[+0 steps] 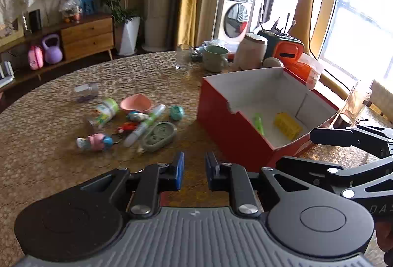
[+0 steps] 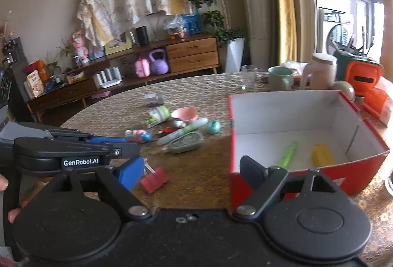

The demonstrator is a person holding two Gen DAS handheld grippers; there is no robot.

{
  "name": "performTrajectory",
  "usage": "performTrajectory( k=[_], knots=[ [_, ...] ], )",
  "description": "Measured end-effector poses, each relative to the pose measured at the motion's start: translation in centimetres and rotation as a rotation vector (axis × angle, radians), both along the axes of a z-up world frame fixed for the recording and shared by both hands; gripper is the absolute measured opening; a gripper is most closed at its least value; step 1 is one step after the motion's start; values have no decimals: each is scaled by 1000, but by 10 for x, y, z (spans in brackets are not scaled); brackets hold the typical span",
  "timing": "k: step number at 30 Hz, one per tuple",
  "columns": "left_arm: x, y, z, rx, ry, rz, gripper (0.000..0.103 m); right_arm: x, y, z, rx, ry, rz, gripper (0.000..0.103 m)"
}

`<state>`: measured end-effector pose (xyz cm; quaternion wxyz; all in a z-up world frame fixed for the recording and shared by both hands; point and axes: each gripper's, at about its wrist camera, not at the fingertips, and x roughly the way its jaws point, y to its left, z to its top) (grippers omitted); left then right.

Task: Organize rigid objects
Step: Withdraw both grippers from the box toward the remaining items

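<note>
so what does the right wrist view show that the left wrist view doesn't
Only the right wrist view shows the red clip lying on the table near the left gripper's blue finger.

Only the left wrist view shows the glass bottle beside the box's far corner, plus the left gripper open and empty.

Both show the red box holding a green pen and a yellow block, and the pile of small toys with the pink bowl.

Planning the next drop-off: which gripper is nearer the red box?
Right. The right gripper is at the near corner of the red box, one finger overlapping its front wall; the left gripper is off to its left.
</note>
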<state>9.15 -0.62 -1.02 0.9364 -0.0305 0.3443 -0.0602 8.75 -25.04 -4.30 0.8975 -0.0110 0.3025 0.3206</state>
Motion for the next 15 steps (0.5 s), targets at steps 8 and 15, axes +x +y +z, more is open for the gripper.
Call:
performTrajectory(
  k=[8, 15],
  knots=[
    [-33, 33, -7, 6, -70, 83, 76, -12, 31, -19, -34, 21, 78, 87],
    [-25, 72, -24, -25, -60, 175, 85, -11, 56, -36, -83, 5, 163, 88]
  ],
)
